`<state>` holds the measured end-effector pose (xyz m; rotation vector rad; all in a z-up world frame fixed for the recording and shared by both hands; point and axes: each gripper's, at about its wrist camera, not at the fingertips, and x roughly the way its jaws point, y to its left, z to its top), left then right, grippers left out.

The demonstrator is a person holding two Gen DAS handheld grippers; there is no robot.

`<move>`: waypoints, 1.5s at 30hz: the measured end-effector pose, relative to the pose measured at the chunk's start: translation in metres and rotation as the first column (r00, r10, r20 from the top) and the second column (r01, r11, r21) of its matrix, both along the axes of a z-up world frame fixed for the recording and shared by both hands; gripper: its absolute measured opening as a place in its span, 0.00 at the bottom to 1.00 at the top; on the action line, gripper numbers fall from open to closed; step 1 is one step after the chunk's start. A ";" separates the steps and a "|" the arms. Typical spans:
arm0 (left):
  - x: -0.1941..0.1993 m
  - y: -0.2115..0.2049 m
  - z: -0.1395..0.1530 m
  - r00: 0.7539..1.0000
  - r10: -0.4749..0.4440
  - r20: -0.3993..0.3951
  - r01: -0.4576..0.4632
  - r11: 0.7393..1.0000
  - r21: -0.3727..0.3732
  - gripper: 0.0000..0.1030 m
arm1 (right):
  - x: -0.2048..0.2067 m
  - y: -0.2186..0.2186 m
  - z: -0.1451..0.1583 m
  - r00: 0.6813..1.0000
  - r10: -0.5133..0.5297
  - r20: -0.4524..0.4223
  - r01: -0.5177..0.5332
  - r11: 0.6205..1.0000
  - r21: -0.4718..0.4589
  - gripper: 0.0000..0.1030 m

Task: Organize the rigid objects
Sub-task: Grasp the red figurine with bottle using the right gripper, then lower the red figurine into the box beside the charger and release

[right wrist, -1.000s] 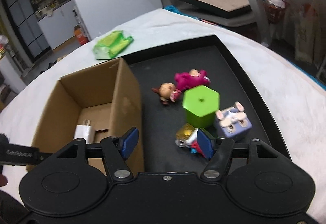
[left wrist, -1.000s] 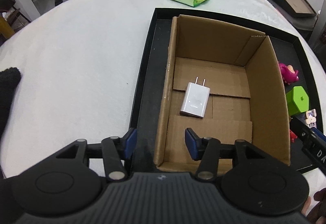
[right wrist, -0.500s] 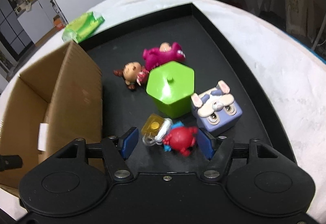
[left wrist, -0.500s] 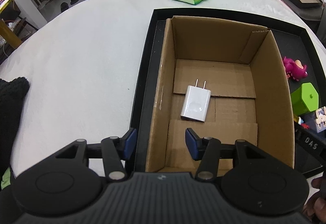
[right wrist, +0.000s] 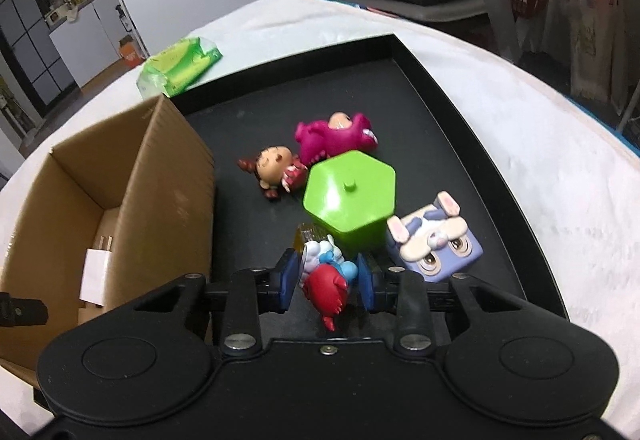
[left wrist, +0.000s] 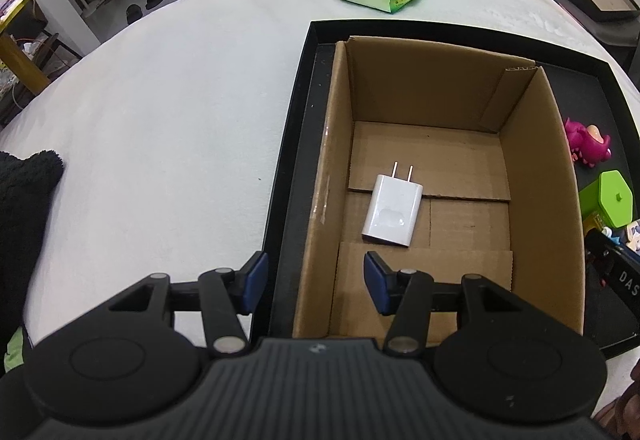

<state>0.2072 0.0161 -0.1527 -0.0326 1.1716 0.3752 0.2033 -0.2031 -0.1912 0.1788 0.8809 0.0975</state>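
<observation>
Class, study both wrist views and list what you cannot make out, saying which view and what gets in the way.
1. Yellow block: right wrist view, mostly hidden behind the red toy and green box.
2. Charger: right wrist view, partly hidden by the carton wall.
3. Bunny cube: left wrist view, cut off by the frame edge.
4. Right tool: pads flank the red toy; contact is unclear.
</observation>
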 end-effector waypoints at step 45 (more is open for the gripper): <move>-0.025 0.035 -0.002 0.990 -0.037 0.138 0.060 0.985 -0.165 0.37 | -0.016 0.072 0.068 0.956 0.207 0.206 -0.236 0.963 0.128 0.31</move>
